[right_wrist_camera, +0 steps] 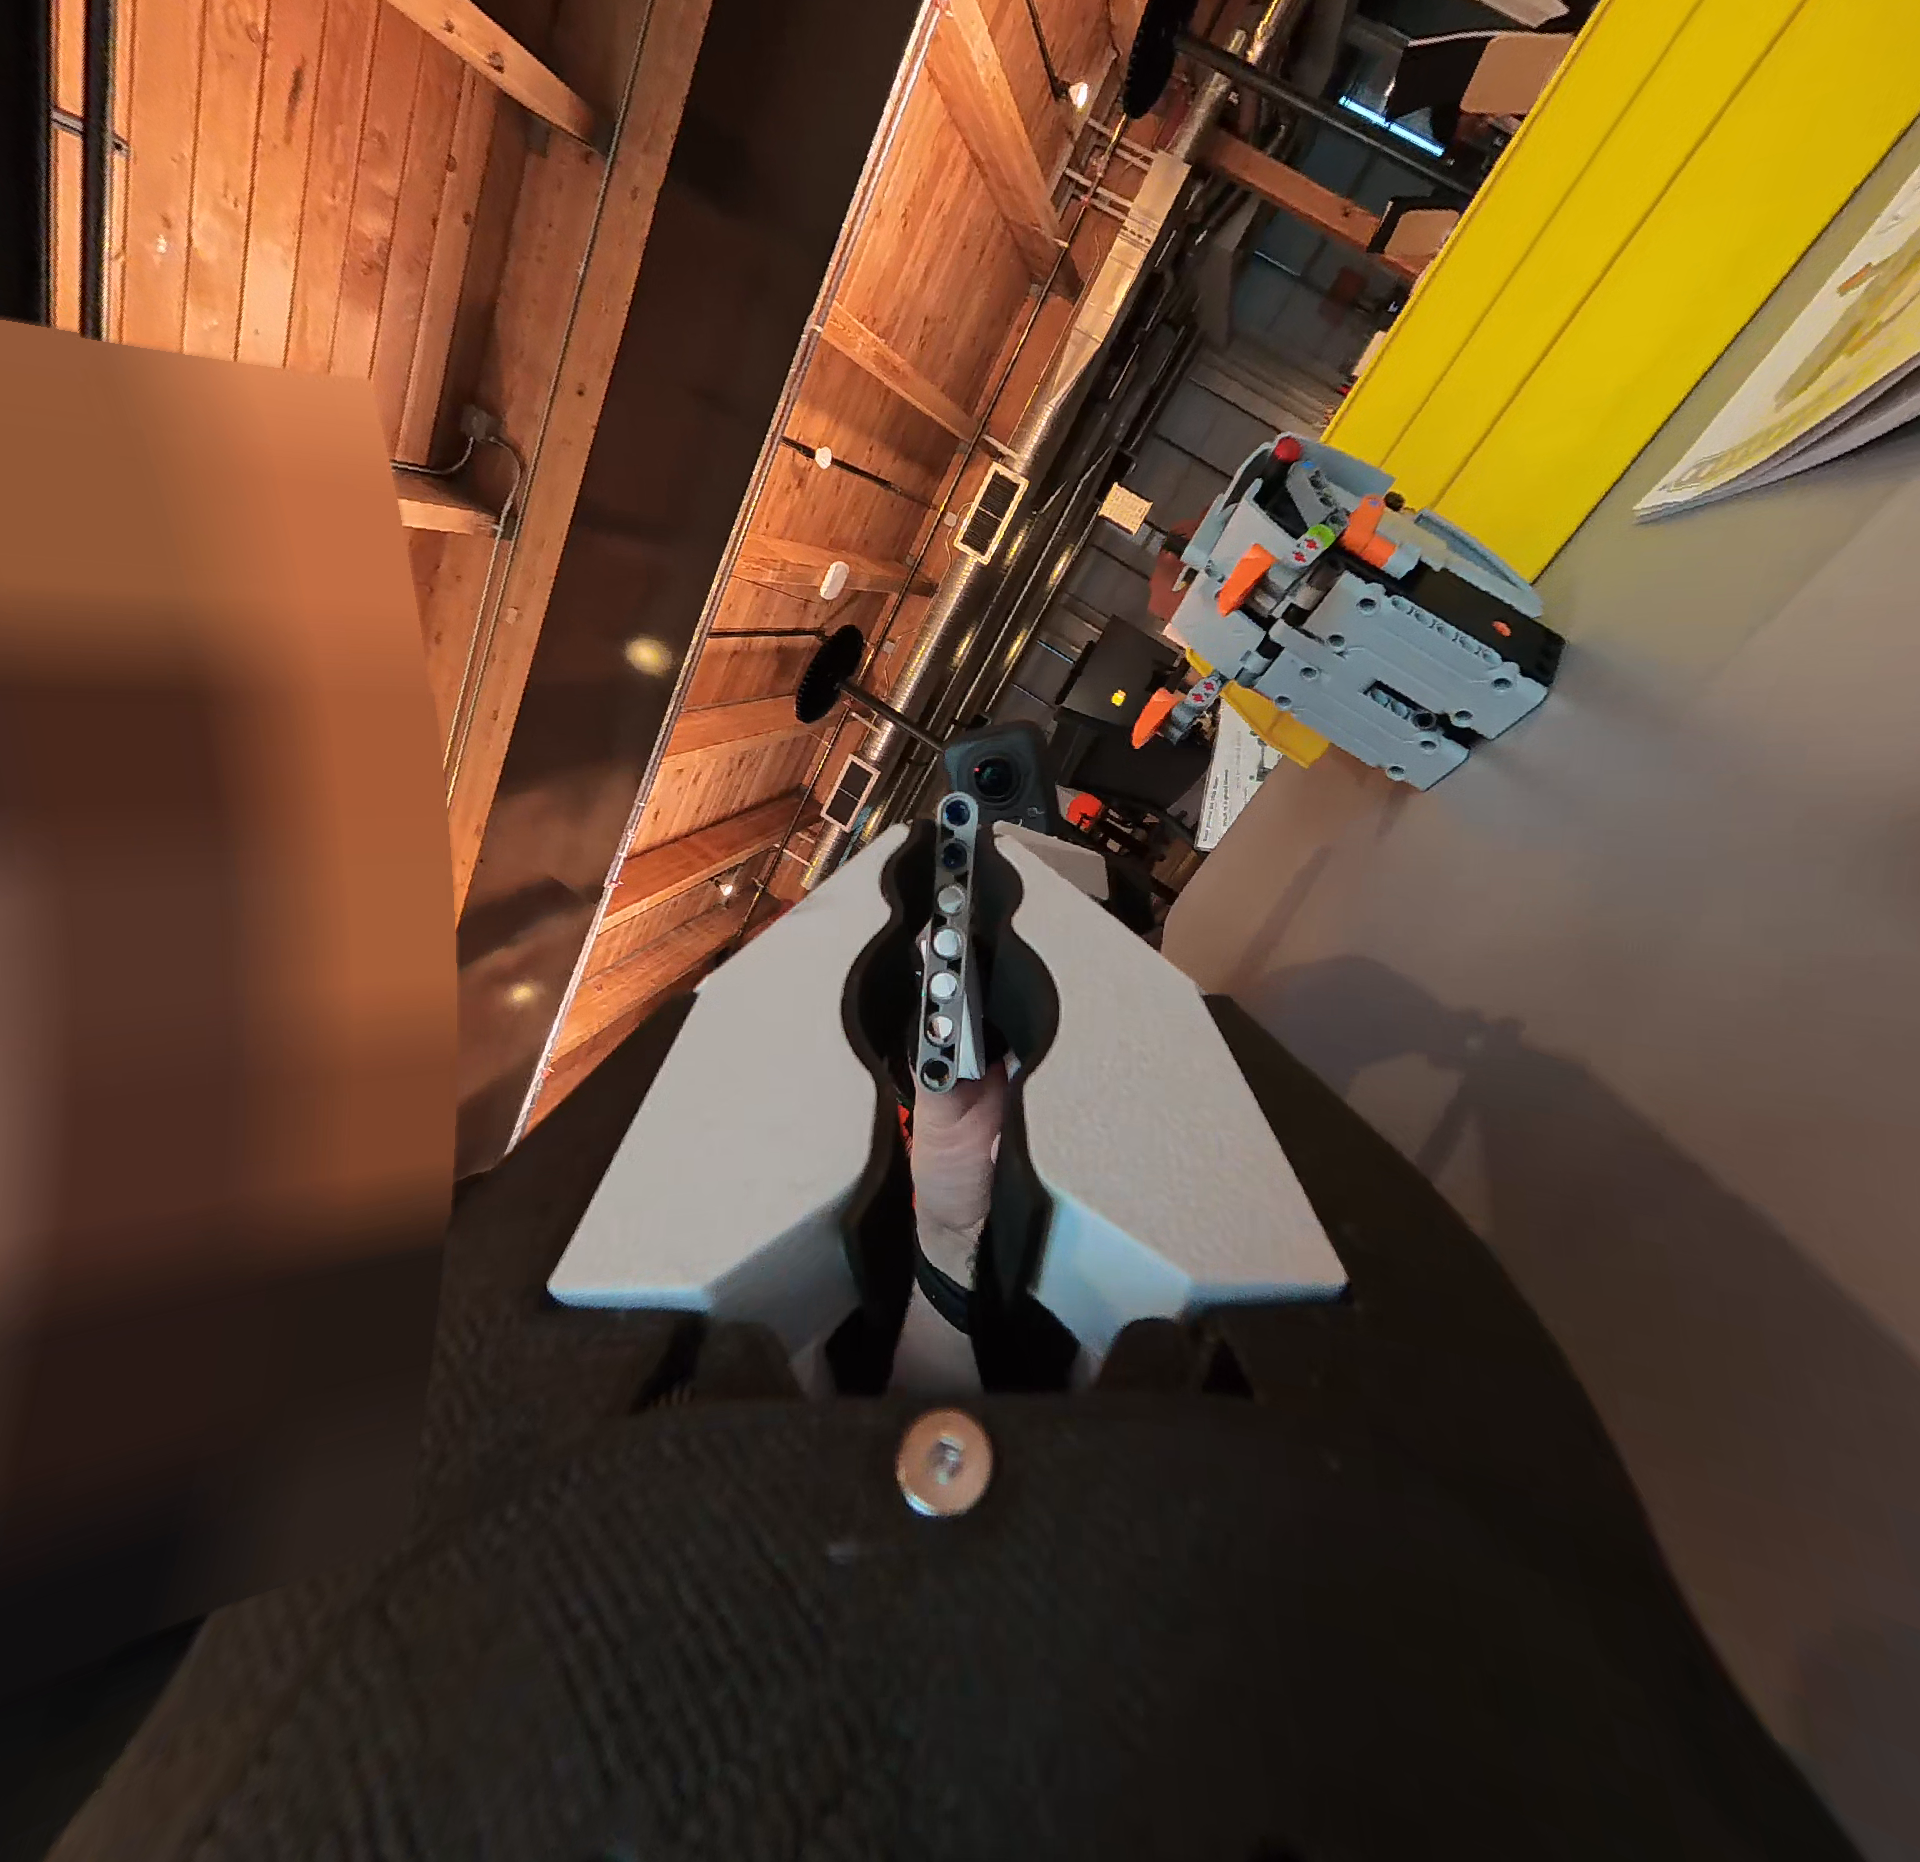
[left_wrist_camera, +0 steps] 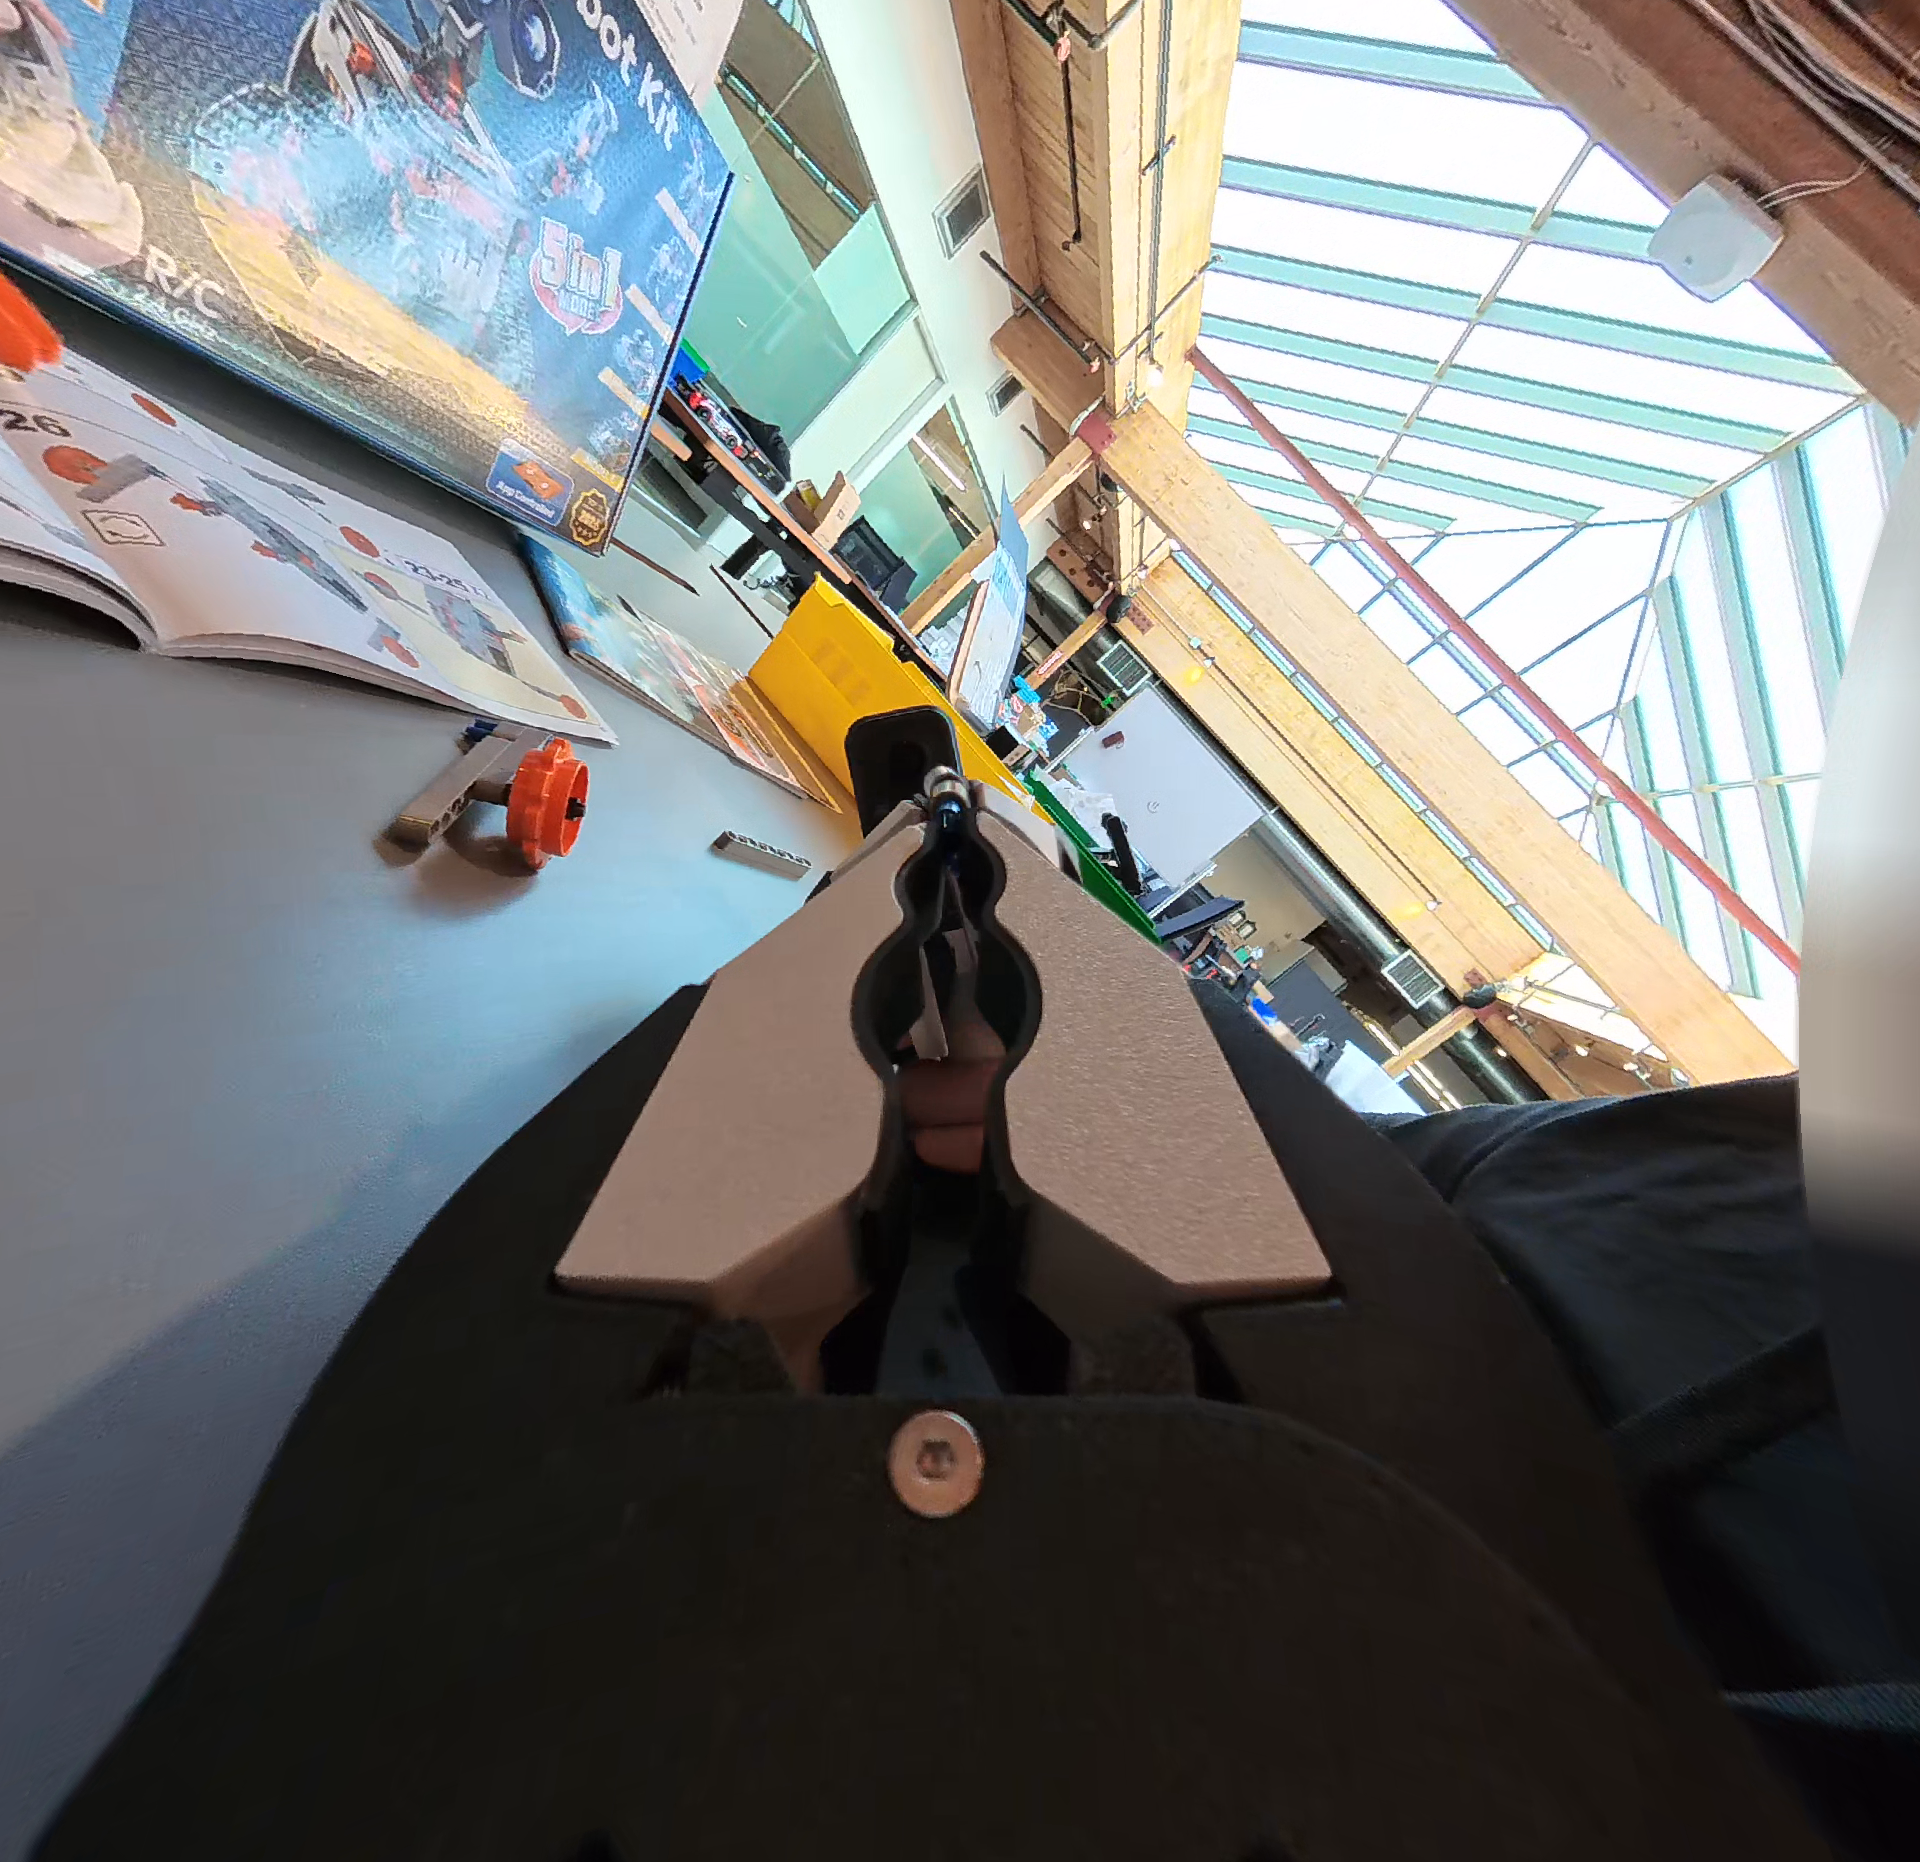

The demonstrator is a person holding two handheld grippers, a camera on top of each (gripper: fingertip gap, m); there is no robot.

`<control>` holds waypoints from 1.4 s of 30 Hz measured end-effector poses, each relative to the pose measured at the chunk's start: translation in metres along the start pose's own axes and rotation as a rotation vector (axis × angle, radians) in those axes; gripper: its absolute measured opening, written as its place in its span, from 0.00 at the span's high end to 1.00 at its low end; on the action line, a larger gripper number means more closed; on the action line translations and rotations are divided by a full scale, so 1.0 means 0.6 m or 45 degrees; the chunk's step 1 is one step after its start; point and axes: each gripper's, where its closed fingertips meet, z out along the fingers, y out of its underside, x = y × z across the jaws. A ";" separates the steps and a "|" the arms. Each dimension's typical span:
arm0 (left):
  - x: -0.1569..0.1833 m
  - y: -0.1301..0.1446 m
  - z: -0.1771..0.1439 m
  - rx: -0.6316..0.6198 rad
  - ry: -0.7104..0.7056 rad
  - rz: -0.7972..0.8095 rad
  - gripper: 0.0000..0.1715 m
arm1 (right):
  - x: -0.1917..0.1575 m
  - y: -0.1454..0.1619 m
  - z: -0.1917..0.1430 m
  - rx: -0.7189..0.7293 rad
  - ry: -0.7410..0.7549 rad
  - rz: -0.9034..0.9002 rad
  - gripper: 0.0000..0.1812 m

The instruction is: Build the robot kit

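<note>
My left gripper point(left_wrist_camera: 943, 825) is shut on a small dark blue pin point(left_wrist_camera: 945, 799) at its tips, raised above the grey table point(left_wrist_camera: 208, 981). My right gripper point(right_wrist_camera: 951, 836) is shut on a grey beam with a row of holes point(right_wrist_camera: 943, 965); the beam's top two holes look dark blue. The two grippers point at each other, tips close together. Each view shows the other gripper's black camera just beyond the tips, in the left wrist view point(left_wrist_camera: 899, 763) and in the right wrist view point(right_wrist_camera: 1003, 773). A fingertip point(right_wrist_camera: 951, 1168) shows through the gap behind the beam.
On the table lie an open instruction booklet point(left_wrist_camera: 260, 555), a grey beam with an orange wheel point(left_wrist_camera: 509, 794) and a loose grey beam point(left_wrist_camera: 762, 854). A blue kit box point(left_wrist_camera: 395, 202) stands behind. A part-built grey model point(right_wrist_camera: 1361, 628) sits by a yellow bin point(right_wrist_camera: 1558, 254).
</note>
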 end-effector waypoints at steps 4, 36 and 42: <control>-0.005 0.002 0.003 0.006 -0.079 0.108 0.99 | 0.003 -0.005 -0.001 0.033 0.031 -0.032 0.97; -0.021 0.044 -0.004 -0.325 -0.048 -0.016 0.99 | 0.026 0.028 -0.022 -0.348 0.114 -0.216 0.97; -0.019 0.055 -0.004 -0.410 -0.039 0.025 0.99 | 0.025 0.038 -0.032 -0.434 0.075 -0.137 0.97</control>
